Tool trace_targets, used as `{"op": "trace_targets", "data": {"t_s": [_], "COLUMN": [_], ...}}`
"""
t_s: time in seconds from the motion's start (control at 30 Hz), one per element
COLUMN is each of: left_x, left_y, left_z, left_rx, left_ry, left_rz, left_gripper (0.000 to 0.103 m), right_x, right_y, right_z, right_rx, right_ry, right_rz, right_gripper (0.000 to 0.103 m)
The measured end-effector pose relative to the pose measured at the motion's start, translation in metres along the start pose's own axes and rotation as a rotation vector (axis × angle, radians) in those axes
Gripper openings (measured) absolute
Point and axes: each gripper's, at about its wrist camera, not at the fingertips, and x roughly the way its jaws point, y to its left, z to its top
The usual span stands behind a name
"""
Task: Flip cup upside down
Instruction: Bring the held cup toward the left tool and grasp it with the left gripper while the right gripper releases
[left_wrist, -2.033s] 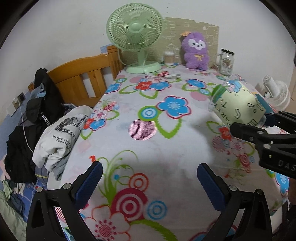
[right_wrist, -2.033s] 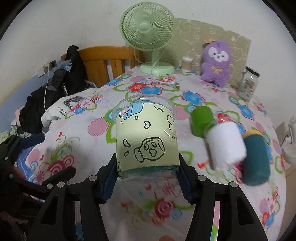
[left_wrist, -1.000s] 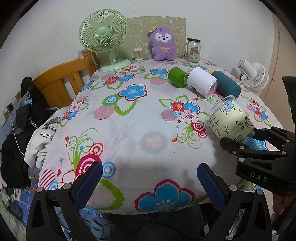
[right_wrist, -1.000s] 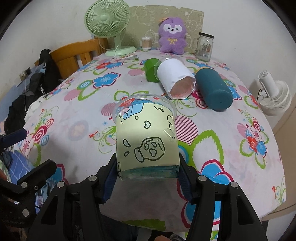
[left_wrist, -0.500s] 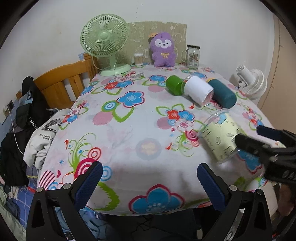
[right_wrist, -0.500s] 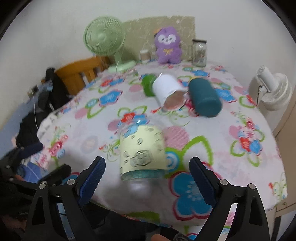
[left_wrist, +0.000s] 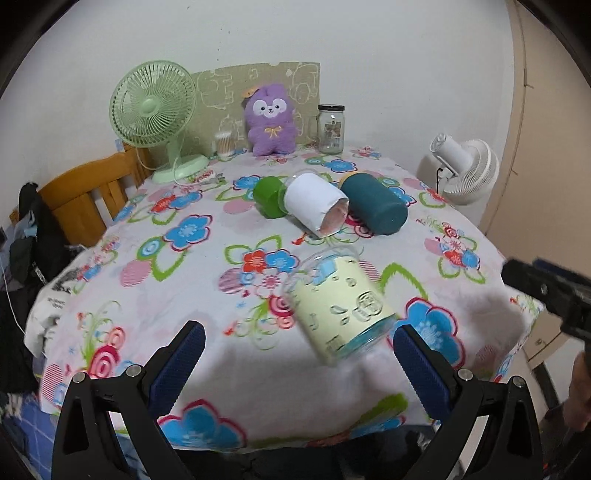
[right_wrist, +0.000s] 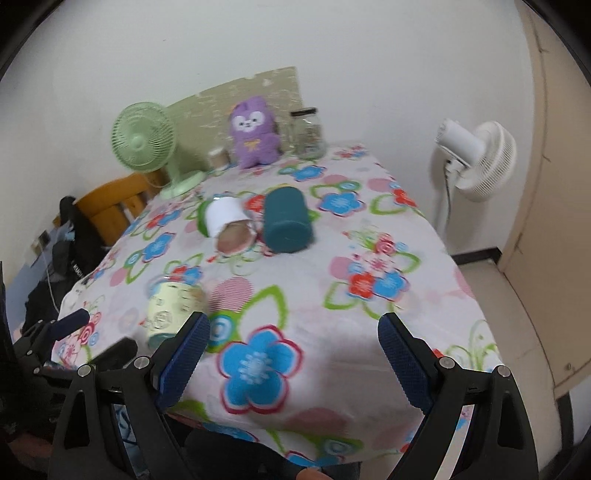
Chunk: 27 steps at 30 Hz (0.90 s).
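Left wrist view shows a table (left_wrist: 155, 295) under a flowered cloth, with a green fan (left_wrist: 155, 114) and a purple plush toy (left_wrist: 271, 123) at the far edge against the wall. Mid-table lie a teal cup (left_wrist: 375, 208), a white cup (left_wrist: 317, 208) and a green cup (left_wrist: 269, 195), all on their sides and close together. Nearer, the pale yellow cup (left_wrist: 340, 299) lies tilted on its side on the cloth, mouth away from the camera, base toward the table's front edge. It is free of both claws.

The left gripper (left_wrist: 295, 358) is spread wide and empty, just short of the cup. The right gripper (right_wrist: 293, 347) is likewise spread wide, empty, with the cup (right_wrist: 171, 306) off beside its left finger.

Judgement: the cup is not yet inverted. The next move calls for a grasp across its wall, then turning it mouth-down and setting it on its rim.
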Motion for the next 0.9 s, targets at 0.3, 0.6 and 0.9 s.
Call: {"op": "trace_targets", "data": {"t_s": [0.3, 0.6, 0.9], "left_x": [0.014, 0.04, 0.056], "left_y": [-0.025, -0.031, -0.03], "left_z": [0.003, -0.006, -0.013], "left_rx": [-0.026, -0.08, -0.085], "left_ry": [-0.002, 0.028, 0.038], "left_rz": [-0.023, 0.0, 0.041], "left_gripper": [0.103, 0.103, 0.103], "right_x": [0.006, 0.013, 0.014], "right_y": [-0.025, -0.037, -0.046], "right_z": [-0.009, -0.015, -0.02], "right_rx": [0.026, 0.046, 0.063], "right_ry": [0.017, 0.038, 0.047], "right_rz": [-0.001, 0.007, 0.0], "right_gripper": [0.094, 0.094, 0.094]}}
